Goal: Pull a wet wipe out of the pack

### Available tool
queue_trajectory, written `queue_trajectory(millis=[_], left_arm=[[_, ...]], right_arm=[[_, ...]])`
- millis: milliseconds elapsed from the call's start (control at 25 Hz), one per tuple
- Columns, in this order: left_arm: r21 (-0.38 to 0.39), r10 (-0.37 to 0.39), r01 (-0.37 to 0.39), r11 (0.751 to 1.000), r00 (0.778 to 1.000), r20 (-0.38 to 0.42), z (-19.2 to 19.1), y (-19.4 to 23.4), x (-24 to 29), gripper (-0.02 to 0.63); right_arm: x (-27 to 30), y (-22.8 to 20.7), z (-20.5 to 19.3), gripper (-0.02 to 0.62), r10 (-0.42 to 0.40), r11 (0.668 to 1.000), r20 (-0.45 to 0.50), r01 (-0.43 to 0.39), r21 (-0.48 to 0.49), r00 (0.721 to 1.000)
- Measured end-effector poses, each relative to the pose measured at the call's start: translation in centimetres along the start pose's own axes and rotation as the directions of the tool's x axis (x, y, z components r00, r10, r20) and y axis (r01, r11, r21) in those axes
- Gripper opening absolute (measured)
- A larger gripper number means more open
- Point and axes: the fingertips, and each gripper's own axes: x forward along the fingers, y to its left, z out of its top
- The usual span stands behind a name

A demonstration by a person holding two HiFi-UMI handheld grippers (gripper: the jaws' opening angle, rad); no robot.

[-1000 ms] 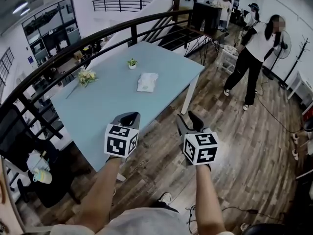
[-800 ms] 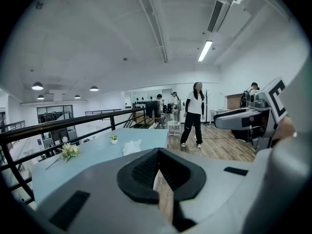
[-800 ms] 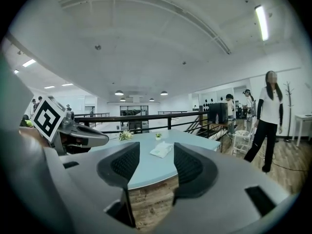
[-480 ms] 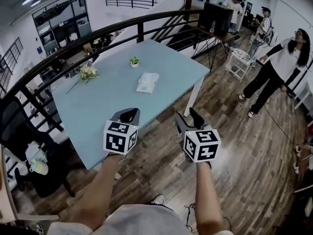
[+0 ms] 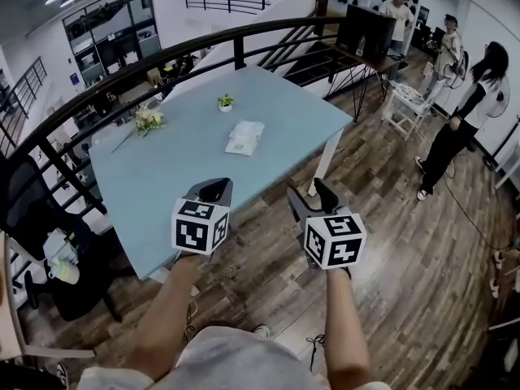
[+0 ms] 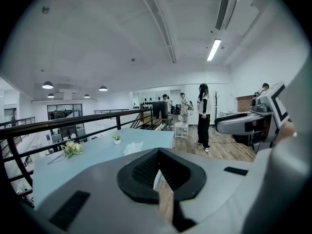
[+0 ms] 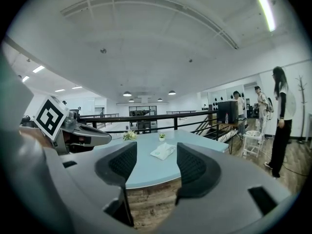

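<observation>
The white wet wipe pack (image 5: 244, 136) lies flat near the middle of the light blue table (image 5: 162, 185), far ahead of both grippers. My left gripper (image 5: 213, 192) hovers over the table's near corner with its jaws together and nothing in them. My right gripper (image 5: 309, 199) hangs over the wooden floor just off the table edge. Its jaws are opening and nothing is between them. In the right gripper view the pack (image 7: 163, 152) shows far off through the gap of the right gripper (image 7: 156, 167). In the left gripper view the pack (image 6: 132, 147) lies beyond the left gripper (image 6: 158, 152).
A small potted plant (image 5: 226, 102) and a bunch of flowers (image 5: 146, 123) sit on the table's far side. A black railing (image 5: 162, 59) curves behind the table. A black chair (image 5: 49, 242) stands at the left. People (image 5: 467, 112) stand at the far right.
Both grippers have come a little closer to the table. The right gripper's jaws have spread wider. The person at the right has walked farther away.
</observation>
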Motion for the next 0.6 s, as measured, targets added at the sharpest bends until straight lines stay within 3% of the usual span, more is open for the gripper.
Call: queue_trajectory(millis=[600], left_arm=[[-0.027,0.076,-0.075,0.997,0.997,0.011,-0.1,4.0,3.1,-0.006]], right_arm=[[6.0,-1.0,-0.1,0.249,0.07,0.998,0.001,-0.07,-0.011,0.998]])
